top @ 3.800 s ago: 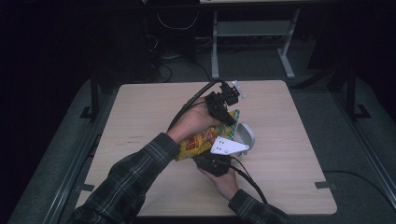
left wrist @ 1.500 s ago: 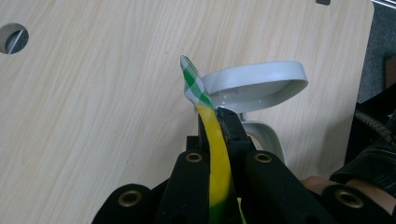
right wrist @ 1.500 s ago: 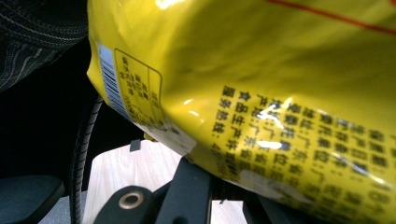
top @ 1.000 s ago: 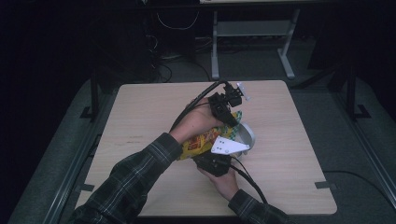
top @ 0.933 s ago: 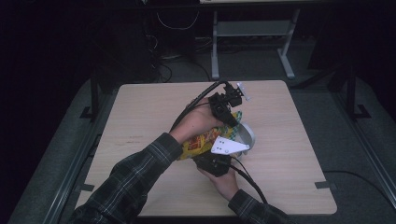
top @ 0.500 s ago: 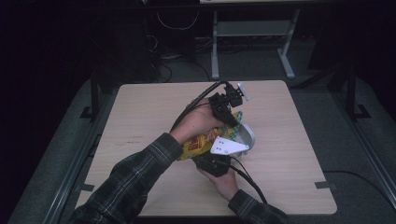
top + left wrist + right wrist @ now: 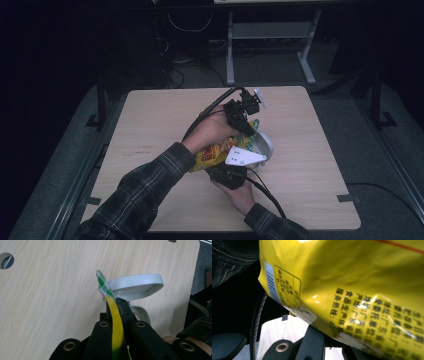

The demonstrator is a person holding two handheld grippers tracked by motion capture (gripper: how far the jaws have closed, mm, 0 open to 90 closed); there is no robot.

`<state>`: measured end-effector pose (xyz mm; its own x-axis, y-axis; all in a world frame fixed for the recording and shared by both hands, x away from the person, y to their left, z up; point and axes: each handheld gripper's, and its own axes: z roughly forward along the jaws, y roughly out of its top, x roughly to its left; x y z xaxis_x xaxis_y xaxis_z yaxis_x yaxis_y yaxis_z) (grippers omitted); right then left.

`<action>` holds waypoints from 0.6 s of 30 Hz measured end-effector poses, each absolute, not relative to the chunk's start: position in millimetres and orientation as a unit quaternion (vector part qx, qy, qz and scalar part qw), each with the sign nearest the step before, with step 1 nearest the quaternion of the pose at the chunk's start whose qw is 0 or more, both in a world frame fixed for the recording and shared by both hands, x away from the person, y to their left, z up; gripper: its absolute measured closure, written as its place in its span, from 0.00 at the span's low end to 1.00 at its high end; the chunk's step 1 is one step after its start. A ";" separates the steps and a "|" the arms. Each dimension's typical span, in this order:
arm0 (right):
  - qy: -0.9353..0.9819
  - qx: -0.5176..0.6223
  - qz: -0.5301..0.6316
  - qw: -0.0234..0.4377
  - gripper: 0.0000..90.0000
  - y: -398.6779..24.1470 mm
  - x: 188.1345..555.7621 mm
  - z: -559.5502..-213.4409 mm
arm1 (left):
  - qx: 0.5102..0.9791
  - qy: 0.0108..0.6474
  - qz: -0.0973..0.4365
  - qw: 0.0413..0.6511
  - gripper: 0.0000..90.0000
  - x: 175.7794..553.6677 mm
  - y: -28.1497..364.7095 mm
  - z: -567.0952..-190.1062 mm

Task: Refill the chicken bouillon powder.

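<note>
A yellow snack bag (image 7: 214, 153) with a green-checked top corner (image 7: 103, 287) is held between both grippers above a white bowl (image 7: 266, 145). My left gripper (image 7: 248, 129) is shut on the bag's top edge; in the left gripper view the yellow edge (image 7: 116, 323) runs up between the two closed black jaws, with the bowl (image 7: 137, 286) tilted just beyond them. My right gripper (image 7: 231, 169), which carries a grey plate (image 7: 244, 157), is shut on the bag's lower end. In the right gripper view the bag's printed back (image 7: 362, 292) hangs close over the jaws and hides their tips.
The light wooden table (image 7: 150, 125) stretches out to the left and behind the bowl. A round cable hole (image 7: 6, 261) lies in the tabletop. Black cables (image 7: 210, 107) trail from both grippers. Dark floor and a metal frame (image 7: 270, 35) lie beyond the far edge.
</note>
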<state>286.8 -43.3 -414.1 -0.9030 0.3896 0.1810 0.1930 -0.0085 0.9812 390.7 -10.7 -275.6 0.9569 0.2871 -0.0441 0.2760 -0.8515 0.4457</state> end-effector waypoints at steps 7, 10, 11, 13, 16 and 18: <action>0.700 0.208 0.679 0.073 1.00 -43.1 286.8 -414.0 | 0.962 0.146 0.013 0.229 1.00 391.0 -10.5 -275.8; 0.700 0.208 0.679 0.073 1.00 -43.2 286.8 -414.0 | 0.962 0.146 0.012 0.229 0.99 391.1 -10.6 -276.0; 0.701 0.207 0.679 0.073 1.00 -43.3 286.8 -414.0 | 0.963 0.146 0.013 0.228 0.99 391.1 -10.7 -275.9; 0.701 0.207 0.679 0.073 1.00 -43.3 286.8 -414.0 | 0.963 0.146 0.014 0.228 1.00 390.9 -10.8 -276.0; 0.700 0.208 0.679 0.073 1.00 -43.1 286.7 -413.9 | 0.963 0.146 0.013 0.228 0.99 391.2 -10.6 -275.9; 0.700 0.208 0.680 0.072 1.00 -43.0 286.8 -413.8 | 0.963 0.146 0.013 0.228 0.99 391.2 -10.7 -275.9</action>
